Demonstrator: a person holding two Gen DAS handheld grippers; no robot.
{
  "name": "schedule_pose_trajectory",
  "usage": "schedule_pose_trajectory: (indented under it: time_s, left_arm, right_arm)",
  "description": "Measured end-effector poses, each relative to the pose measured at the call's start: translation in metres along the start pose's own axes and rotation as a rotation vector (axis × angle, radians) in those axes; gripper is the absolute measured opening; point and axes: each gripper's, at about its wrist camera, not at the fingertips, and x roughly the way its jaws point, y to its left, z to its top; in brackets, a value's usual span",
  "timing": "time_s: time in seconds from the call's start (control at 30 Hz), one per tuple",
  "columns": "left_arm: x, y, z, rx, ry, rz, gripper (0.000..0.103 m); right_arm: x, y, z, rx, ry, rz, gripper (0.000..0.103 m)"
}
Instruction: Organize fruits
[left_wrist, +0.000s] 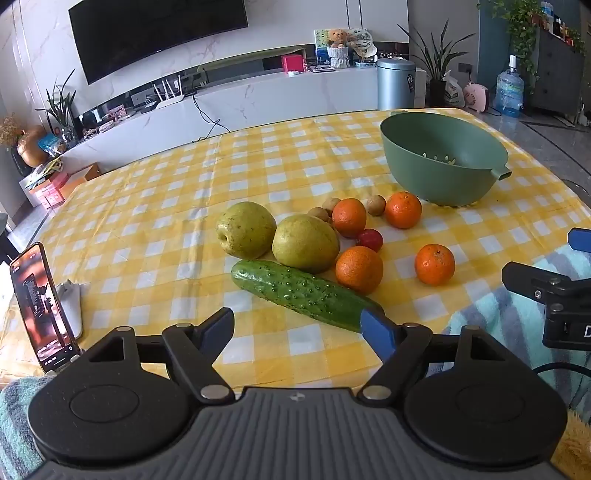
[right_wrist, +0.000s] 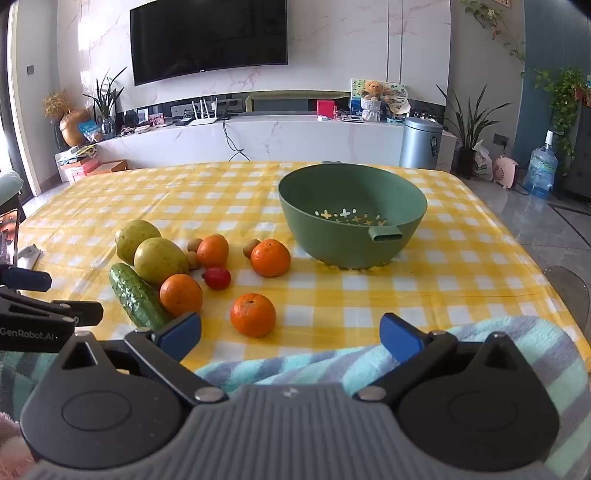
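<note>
Both grippers, left gripper (left_wrist: 299, 328) and right gripper (right_wrist: 291, 332), are held spread wide and empty at the near edge of the surface (right_wrist: 461, 280). Fruit is scattered left of the green bowl (right_wrist: 352, 218), which is empty; the nearest orange (right_wrist: 253, 314) is judged best taken first, squarely across its middle. "GenRobot.AI" can be read on the left gripper's body.

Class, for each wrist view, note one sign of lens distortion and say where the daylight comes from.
Left wrist view: television edges bow, table tilts; shadows fall toward the camera. Right wrist view: walls curve outward; bright window glare at the left edge, bowl sharp.
</note>
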Motion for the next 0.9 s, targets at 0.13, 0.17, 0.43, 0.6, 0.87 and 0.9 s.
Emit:
schedule_pose_trajectory:
  time_s: [0.13, 0.17, 0.43, 0.6, 0.87, 0.9]
  left_arm:
    - [-0.0002, 0.0000, -0.0001, 0.001, 0.002, -0.002, 0.091]
    - [-0.0003, -0.0001, -0.0001, 0.002, 0.004, -0.003, 0.091]
    - [-0.0011, 0.0058, 0.0026, 0.000, 0.013, -0.005, 0.089]
    - [0.0003, -0.0005, -0.0007, 0.006, 0.012, 0.000, 0.089]
    - [0.0015, -0.0015, -0.0002, 0.008, 0.017, 0.004, 0.089]
    - [0.0016, -0.0013, -0.0003, 0.010, 0.017, 0.004, 0.089]
  right_arm:
    - [0.0004, 0.0006, 0.0002, -0.005, 0.004, -0.003, 0.099]
    - [0.0004, 0.0007, 0.0002, -0.005, 0.004, -0.004, 0.099]
    - [0.0006, 0.0016, 0.0004, -0.009, 0.008, -0.007, 0.099]
    - [0.0001, 0.0017, 0.0003, -0.010, 0.009, -0.008, 0.099]
    - [0.0002, 0.0031, 0.0008, -0.013, 0.009, -0.008, 0.099]
    - [0.0003, 0.0032, 0.0008, -0.014, 0.009, -0.008, 0.099]
